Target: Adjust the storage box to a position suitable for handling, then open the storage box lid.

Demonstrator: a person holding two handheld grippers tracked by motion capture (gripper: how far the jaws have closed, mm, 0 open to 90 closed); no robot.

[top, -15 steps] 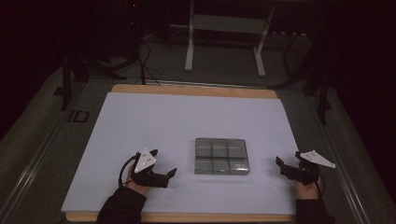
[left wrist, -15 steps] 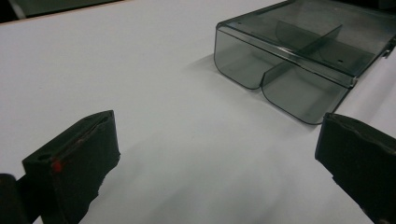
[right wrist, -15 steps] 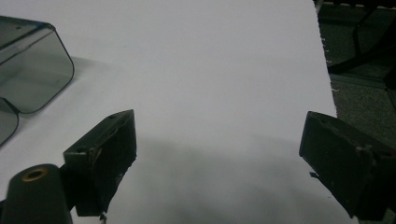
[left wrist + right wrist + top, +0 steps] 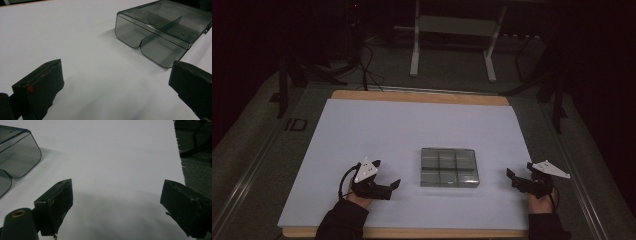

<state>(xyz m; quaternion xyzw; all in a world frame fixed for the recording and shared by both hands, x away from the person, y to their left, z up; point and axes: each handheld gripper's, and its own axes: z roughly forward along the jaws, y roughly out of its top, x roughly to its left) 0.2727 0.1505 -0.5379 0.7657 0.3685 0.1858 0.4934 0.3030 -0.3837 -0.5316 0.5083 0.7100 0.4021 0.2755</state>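
I judge nothing begun; left gripper (image 4: 388, 186) and right gripper (image 4: 518, 179), jaws apart, flank the compartment box (image 4: 449, 167) lower centre; next: approach it.

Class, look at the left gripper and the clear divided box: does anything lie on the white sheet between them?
Nothing visible does. Bare white sheet lies between the open left gripper and the box.

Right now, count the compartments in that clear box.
6 in the clear box, seen from the high view: three along the far row, three along the near row. All appear empty.
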